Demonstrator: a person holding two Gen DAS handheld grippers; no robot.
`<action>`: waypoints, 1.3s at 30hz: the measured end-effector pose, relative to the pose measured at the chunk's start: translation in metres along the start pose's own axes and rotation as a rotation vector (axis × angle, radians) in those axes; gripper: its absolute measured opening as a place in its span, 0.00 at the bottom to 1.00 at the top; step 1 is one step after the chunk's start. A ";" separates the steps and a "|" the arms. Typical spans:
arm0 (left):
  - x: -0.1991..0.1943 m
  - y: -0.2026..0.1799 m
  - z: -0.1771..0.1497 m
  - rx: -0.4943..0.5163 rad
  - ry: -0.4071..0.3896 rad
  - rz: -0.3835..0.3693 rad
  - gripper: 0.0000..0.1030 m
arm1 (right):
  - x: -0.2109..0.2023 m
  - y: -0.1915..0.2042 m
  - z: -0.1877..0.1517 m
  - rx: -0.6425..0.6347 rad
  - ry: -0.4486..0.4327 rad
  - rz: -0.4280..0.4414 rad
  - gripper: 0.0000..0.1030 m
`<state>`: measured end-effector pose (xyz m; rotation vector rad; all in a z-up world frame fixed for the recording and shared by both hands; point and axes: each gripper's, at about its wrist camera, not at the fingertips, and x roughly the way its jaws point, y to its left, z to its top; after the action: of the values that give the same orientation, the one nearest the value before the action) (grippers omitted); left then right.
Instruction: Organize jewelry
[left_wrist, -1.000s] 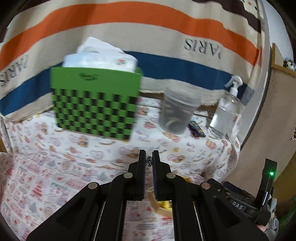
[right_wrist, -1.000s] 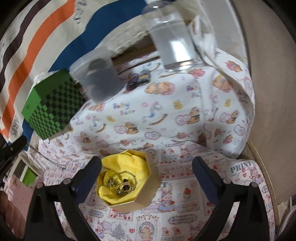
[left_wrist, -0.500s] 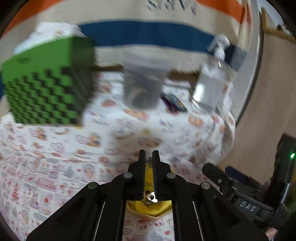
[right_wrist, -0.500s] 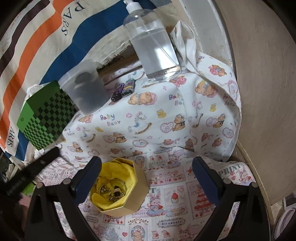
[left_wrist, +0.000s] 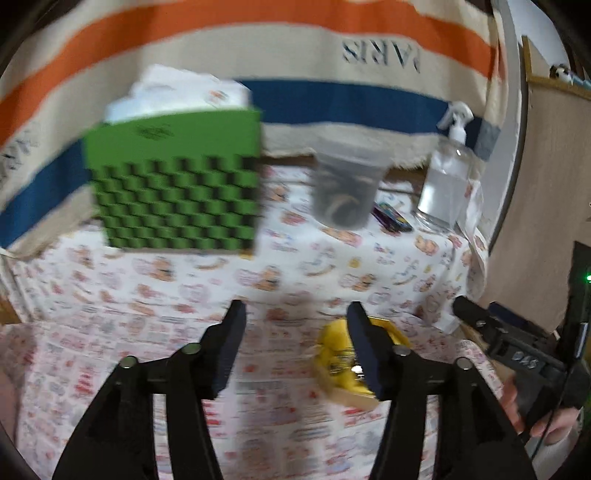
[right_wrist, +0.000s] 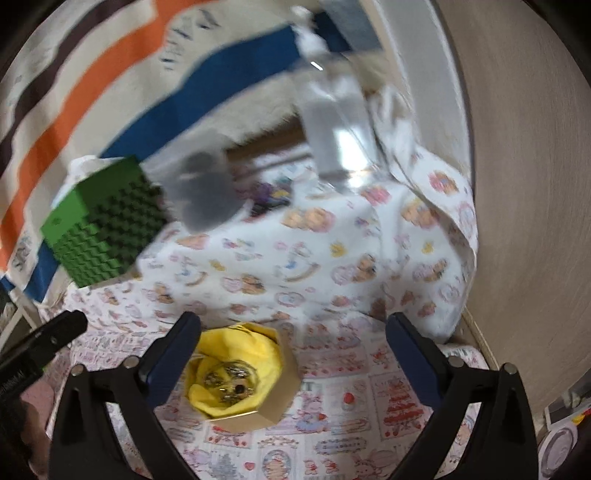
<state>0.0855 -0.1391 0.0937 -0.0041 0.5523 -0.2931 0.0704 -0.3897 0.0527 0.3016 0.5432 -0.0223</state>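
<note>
A gold hexagonal box (right_wrist: 273, 402) lined with yellow cloth (right_wrist: 240, 354) sits on the patterned tablecloth and holds a tangle of jewelry (right_wrist: 229, 382). My right gripper (right_wrist: 293, 326) is open and empty, just above and behind the box. My left gripper (left_wrist: 295, 314) is open and empty. In the left wrist view the box (left_wrist: 347, 384) lies low on the right, partly hidden behind the right finger (left_wrist: 364, 343). Both views are blurred by motion.
A green checkered box (left_wrist: 177, 184) with white packets stands at the back left. A grey plastic tub (left_wrist: 347, 188), small dark items (left_wrist: 391, 218) and a clear pump bottle (left_wrist: 447, 184) stand along the back. The table's edge falls off at the right (right_wrist: 461, 258).
My left gripper has opened from shut and let go of the small piece of jewelry it held over the box. It has also drawn left. My right gripper stays open and has shifted slightly.
</note>
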 end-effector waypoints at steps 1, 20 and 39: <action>-0.008 0.007 -0.001 0.003 -0.022 0.025 0.62 | -0.004 0.005 0.000 -0.021 -0.021 0.007 1.00; -0.044 0.046 -0.072 0.071 -0.228 0.157 1.00 | -0.040 0.056 -0.053 -0.197 -0.241 0.080 1.00; -0.035 0.045 -0.106 0.040 -0.261 0.149 1.00 | -0.022 0.062 -0.080 -0.268 -0.214 0.096 1.00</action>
<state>0.0148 -0.0781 0.0178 0.0367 0.2855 -0.1544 0.0169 -0.3089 0.0156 0.0617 0.3139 0.1097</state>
